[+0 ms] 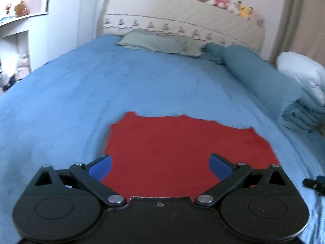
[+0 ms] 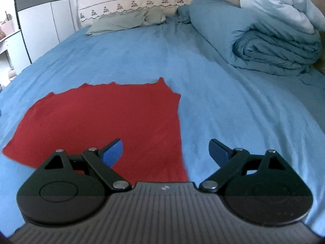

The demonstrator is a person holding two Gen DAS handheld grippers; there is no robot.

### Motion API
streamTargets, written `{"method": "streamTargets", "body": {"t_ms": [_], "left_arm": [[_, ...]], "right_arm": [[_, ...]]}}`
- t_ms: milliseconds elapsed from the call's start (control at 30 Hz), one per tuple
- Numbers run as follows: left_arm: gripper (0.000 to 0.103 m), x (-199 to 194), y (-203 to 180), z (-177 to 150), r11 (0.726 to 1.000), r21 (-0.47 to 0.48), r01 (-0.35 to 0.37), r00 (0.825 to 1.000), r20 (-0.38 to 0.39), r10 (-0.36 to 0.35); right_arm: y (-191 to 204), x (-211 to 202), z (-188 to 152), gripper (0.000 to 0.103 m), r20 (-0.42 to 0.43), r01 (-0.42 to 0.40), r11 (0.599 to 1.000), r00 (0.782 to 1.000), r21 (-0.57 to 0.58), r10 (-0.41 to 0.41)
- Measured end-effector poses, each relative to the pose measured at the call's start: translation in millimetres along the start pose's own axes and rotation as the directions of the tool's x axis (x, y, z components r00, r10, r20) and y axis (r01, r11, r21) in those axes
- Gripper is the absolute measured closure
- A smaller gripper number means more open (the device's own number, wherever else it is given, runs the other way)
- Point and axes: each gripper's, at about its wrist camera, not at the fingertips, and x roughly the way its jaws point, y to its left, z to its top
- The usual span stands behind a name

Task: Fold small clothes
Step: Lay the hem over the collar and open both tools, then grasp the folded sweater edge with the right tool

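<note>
A small red garment (image 1: 182,146) lies flat on the blue bed sheet (image 1: 81,93). It also shows in the right wrist view (image 2: 109,118), left of centre. My left gripper (image 1: 160,166) is open and empty, hovering over the garment's near edge. My right gripper (image 2: 166,152) is open and empty, above the garment's near right edge; its left finger (image 2: 112,152) is over the red cloth and its right finger (image 2: 218,152) is over the sheet. The tip of the right gripper (image 1: 313,183) shows at the right edge of the left wrist view.
A rolled blue duvet (image 2: 264,46) with a white pillow (image 2: 284,6) on top lies along the bed's right side. A grey-green pillow (image 1: 162,42) and cream headboard (image 1: 182,20) with plush toys (image 1: 221,0) are at the far end. White wardrobe (image 2: 40,20) and shelves (image 1: 16,40) stand left.
</note>
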Motion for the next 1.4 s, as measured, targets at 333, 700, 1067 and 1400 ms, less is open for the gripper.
{"method": "streamTargets", "body": {"t_ms": [333, 700, 1067, 1400], "left_arm": [[0.0, 36.2, -79.2, -42.0, 0.985, 0.164, 0.052, 0.992, -0.124, -0.032], [0.0, 73.2, -102.8, -44.9, 0.979, 0.189, 0.077, 0.987, -0.156, -0.048], [0.0, 96.4, -103.4, -42.1, 0.986, 0.145, 0.079, 0.983, -0.173, -0.053], [0.001, 134.7, -87.4, -28.9, 0.995, 0.067, -0.069, 0.987, -0.139, 0.078]], "right_arm": [[8.4, 4.5, -59.6, 0.0, -0.07, -0.024, 0.981, 0.997, 0.192, 0.038], [-22.9, 47.1, -79.9, 0.014, 0.067, -0.092, 0.799, 0.996, 0.595, 0.065], [-47.6, 66.6, -95.1, 0.045, 0.159, -0.143, 0.653, 0.987, 0.744, 0.035], [-38.0, 81.6, -81.2, 0.058, 0.147, -0.124, 0.705, 0.989, 0.699, 0.028]]}}
